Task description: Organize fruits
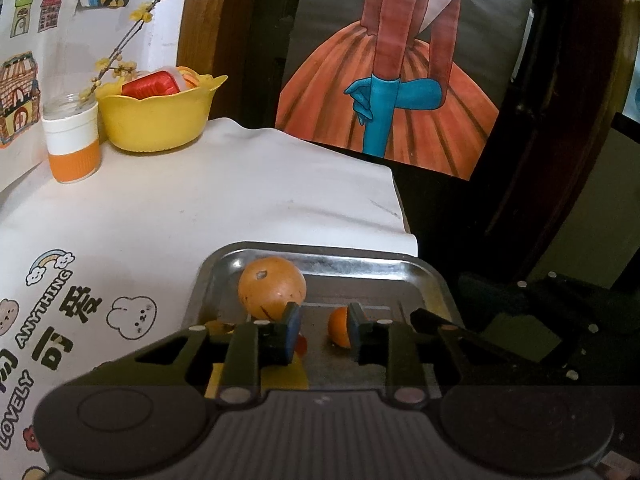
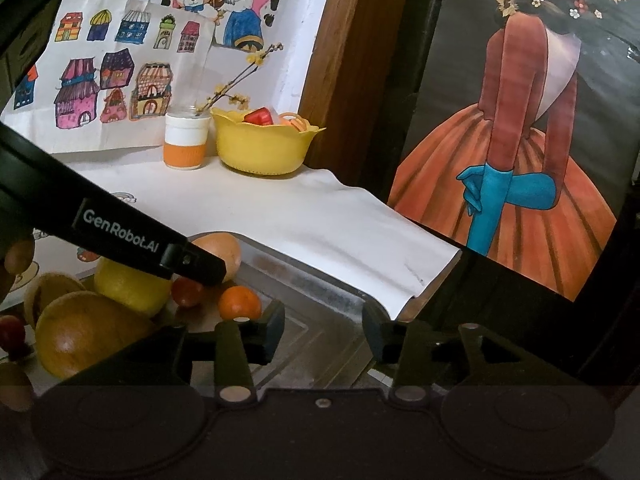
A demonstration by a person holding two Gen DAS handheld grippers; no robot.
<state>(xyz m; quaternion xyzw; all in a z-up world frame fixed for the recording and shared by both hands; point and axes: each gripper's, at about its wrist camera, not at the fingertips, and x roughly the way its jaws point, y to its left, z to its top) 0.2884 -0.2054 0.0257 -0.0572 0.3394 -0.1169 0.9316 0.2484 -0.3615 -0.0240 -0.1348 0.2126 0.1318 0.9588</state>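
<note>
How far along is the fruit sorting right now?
Done: a large orange and a small orange sit in the metal tray. In hand: nothing; the left gripper and right gripper are open. Left: the lemon and the brown fruit beside the tray.

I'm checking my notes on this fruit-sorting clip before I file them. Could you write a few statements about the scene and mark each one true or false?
1. Both the left gripper and the right gripper are open and hold nothing. True.
2. The metal tray is bare. False: a large round orange fruit and a small orange fruit lie in it.
3. The yellow bowl stands at the back of the table beside the white and orange jar. True.
4. The jar holds a spoon. False: a twig with yellow flowers stands in it.
5. The yellow bowl is bare inside. False: a red item shows above its rim.
</note>
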